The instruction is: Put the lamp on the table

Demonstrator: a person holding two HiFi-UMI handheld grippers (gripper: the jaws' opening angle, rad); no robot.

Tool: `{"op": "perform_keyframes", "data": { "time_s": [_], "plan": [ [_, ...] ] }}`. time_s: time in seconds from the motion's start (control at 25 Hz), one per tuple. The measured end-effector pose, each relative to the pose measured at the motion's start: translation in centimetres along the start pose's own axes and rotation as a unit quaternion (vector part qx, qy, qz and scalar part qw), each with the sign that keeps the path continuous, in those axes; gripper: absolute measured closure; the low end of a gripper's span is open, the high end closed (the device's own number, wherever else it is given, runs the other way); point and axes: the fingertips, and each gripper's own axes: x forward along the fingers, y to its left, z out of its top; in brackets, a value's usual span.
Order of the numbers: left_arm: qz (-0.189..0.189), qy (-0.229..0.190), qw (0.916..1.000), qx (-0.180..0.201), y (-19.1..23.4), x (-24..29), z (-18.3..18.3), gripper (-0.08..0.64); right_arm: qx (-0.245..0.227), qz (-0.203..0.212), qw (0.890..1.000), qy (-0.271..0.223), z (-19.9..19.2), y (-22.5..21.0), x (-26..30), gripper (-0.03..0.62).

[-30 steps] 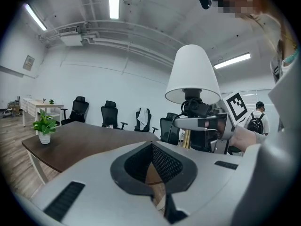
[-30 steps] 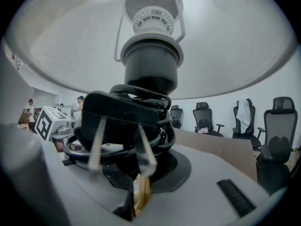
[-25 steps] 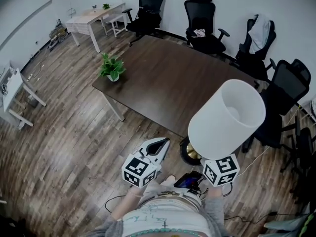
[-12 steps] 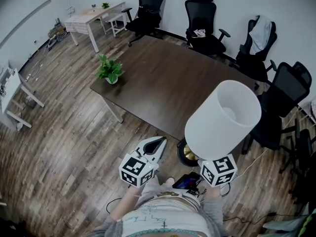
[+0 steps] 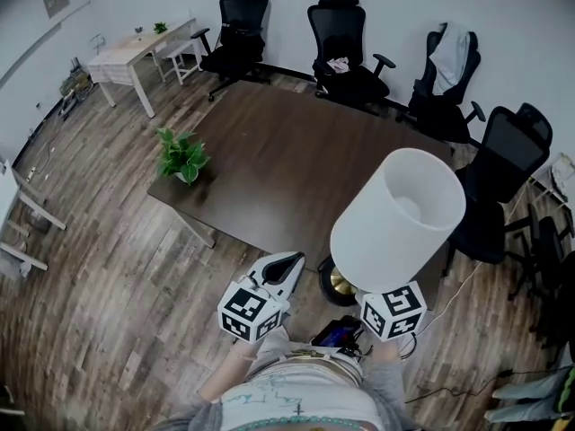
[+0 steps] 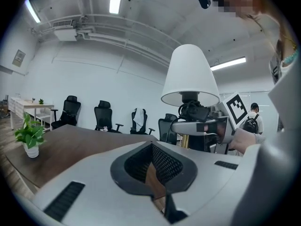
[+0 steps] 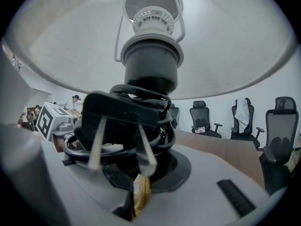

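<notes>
The lamp (image 5: 395, 218) has a white shade, a brass stem and a dark round base (image 5: 334, 283). My right gripper (image 5: 375, 294) is shut on the brass stem (image 7: 141, 194) under the shade and holds the lamp upright above the floor, just short of the near edge of the dark brown table (image 5: 296, 160). The lamp's black cord and plug (image 7: 120, 121) are coiled round the socket. My left gripper (image 5: 289, 263) is shut with nothing in it, left of the lamp. In the left gripper view the lamp (image 6: 189, 76) stands to the right, above the shut left gripper (image 6: 157, 192).
A potted plant (image 5: 182, 155) stands at the table's left end. Black office chairs (image 5: 341, 43) line the far and right sides. A light desk (image 5: 126, 48) is at the far left. Cables run over the wooden floor (image 5: 108, 285) near the person's feet.
Both grippers and the lamp have come forward towards the table's near edge. The table, plant and chairs sit lower and nearer in the head view. Neither gripper's jaws changed.
</notes>
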Motion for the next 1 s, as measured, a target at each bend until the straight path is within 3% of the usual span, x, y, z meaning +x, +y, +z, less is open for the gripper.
{"op": "perform_keyframes", "data": {
  "time_s": [0.56,1.0],
  "plan": [
    [-0.048,0.019,0.9987,0.009,8.4,-0.7,0.0,0.549,0.018,-0.060,0.998,-0.009,0.7,1.5,7.0,0.560],
    [-0.057,0.031,0.9979,-0.010,11.2,-0.9,-1.0,0.549,0.033,-0.095,0.995,0.007,0.1,0.6,8.4,0.560]
  ]
}}
